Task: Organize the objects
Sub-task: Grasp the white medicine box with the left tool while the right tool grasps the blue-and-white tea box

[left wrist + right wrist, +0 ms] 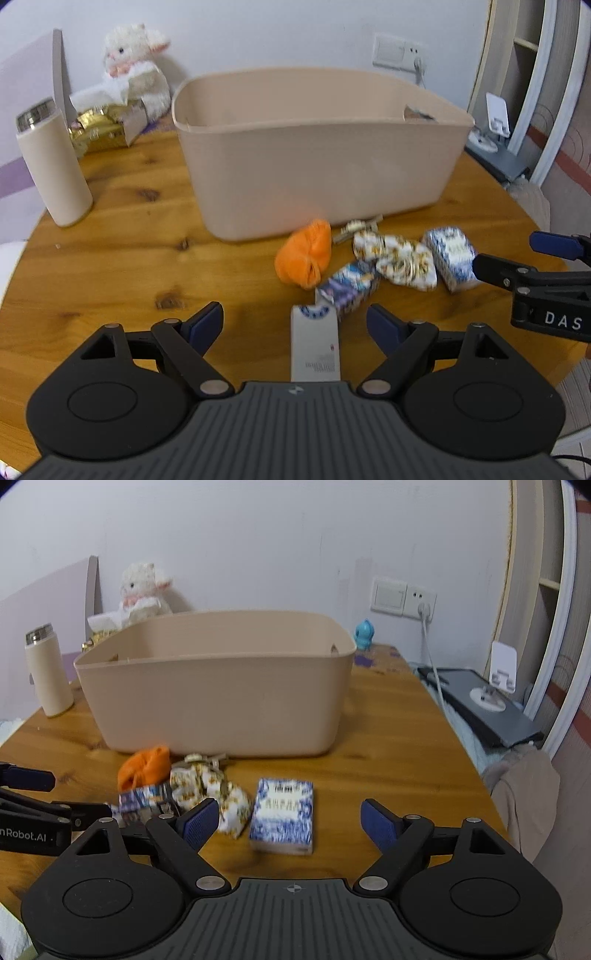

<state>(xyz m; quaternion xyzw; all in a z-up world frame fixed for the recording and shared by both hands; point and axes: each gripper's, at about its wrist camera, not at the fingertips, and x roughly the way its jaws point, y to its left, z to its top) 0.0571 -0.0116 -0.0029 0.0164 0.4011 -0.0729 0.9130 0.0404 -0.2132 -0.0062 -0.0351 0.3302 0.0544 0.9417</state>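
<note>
**Both grippers open over a cluster of small items before the beige bin**

While both grippers hover over the wooden table (388, 746), the beige plastic bin (314, 162) stands behind the loose items, its rim at about camera height, so its floor is hidden; only a dark scrap of something shows just above the rim at its right inner corner, and I cannot tell what it is. To the bin's left stands a cream bottle (51, 166) with a metal cap, upright.

In front of the bin lie an orange cloth bundle (304, 258), a patterned white-and-yellow cloth (399, 262) just beside it, a blue-and-white box (282, 814) lying flat to the right of the cloth, and a smaller box with purple and blue print (349, 290) near the orange bundle. A white tube (314, 343) with a blue emblem and fine print, too blurred to read, lies between the fingers of the left gripper (295, 325), whose jaws stand wide apart and touch nothing. The right gripper (284, 819) likewise has its jaws spread, with the blue-and-white box on the table between and beyond them.

Readable writing: "DAS" on the right gripper's side in the left view, and "nRobot.AI" on the left gripper's side in the right view. Print on the blue-and-white box is illegible.

A white plush toy (142, 590) sits behind the bin by the wall.
</note>
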